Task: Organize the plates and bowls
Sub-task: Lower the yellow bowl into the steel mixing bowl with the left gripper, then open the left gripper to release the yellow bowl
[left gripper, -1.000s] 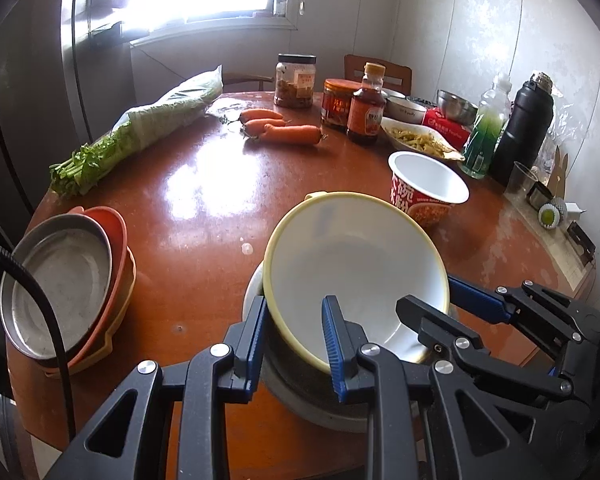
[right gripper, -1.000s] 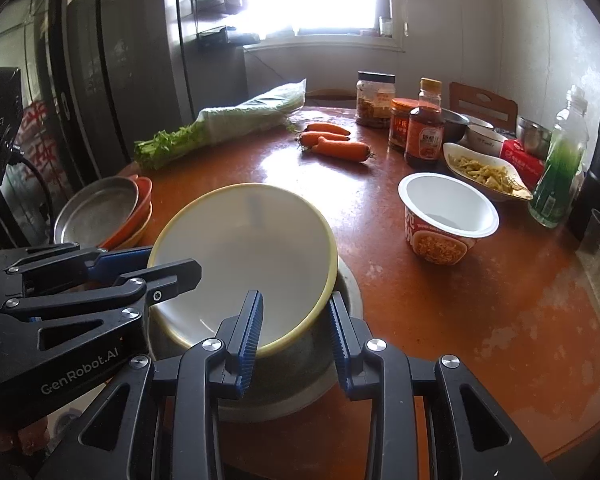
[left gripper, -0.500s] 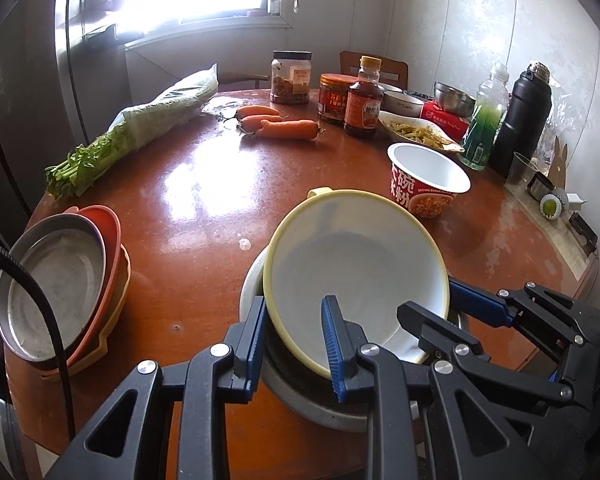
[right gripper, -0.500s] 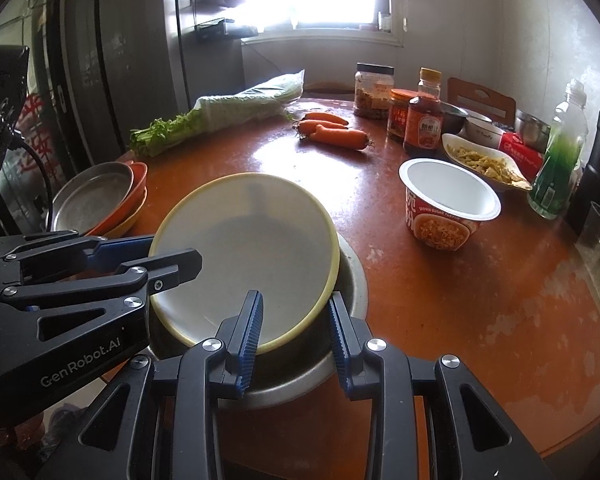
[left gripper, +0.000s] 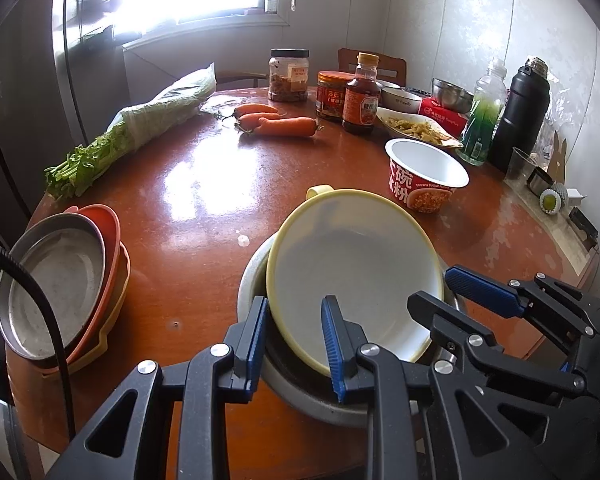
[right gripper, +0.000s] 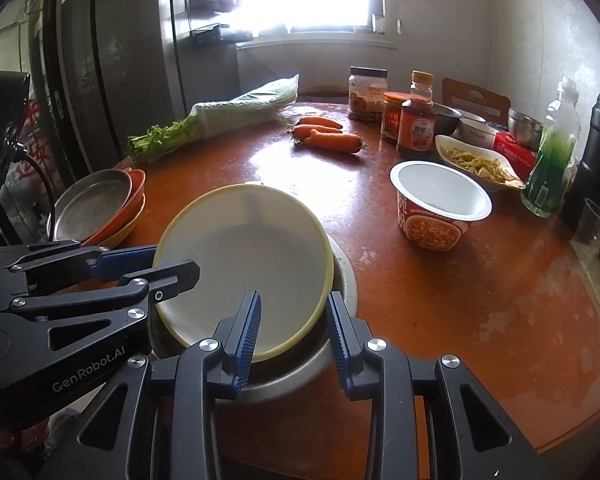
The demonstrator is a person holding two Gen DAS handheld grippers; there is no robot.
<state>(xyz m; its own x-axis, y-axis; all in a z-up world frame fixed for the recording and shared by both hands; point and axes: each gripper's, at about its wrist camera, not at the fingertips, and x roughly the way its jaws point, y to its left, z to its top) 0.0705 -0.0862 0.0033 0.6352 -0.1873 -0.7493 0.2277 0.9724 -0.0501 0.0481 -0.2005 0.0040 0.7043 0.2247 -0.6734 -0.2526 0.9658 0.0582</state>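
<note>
In the left wrist view the left gripper [left gripper: 292,338] stands fairly wide, its jaws straddling the near rim of the yellow bowl [left gripper: 354,272], one finger outside the rim and one over the inside, with no clamp visible; the bowl sits tilted inside a metal basin [left gripper: 300,394] directly ahead of the gripper, and the right gripper [left gripper: 446,292] reaches in from the right, straddling the bowl's far-right rim. Well off to the left sits one stack of plates [left gripper: 60,284], a metal one on top of what look like an orange and a yellow one. Ahead and right stands one noodle cup [left gripper: 426,178], and further ahead lie three carrots [left gripper: 278,122]. In the right wrist view the right gripper [right gripper: 294,326] is likewise open around the bowl's near edge, not yet pinching, with the left gripper just to its left at the bowl's side. I judge the step to be seating or regrasping the bowl in the basin; next, both grippers likely must either close on the rim to lift it or back away, keeping the tilted bowl from sliding
</note>
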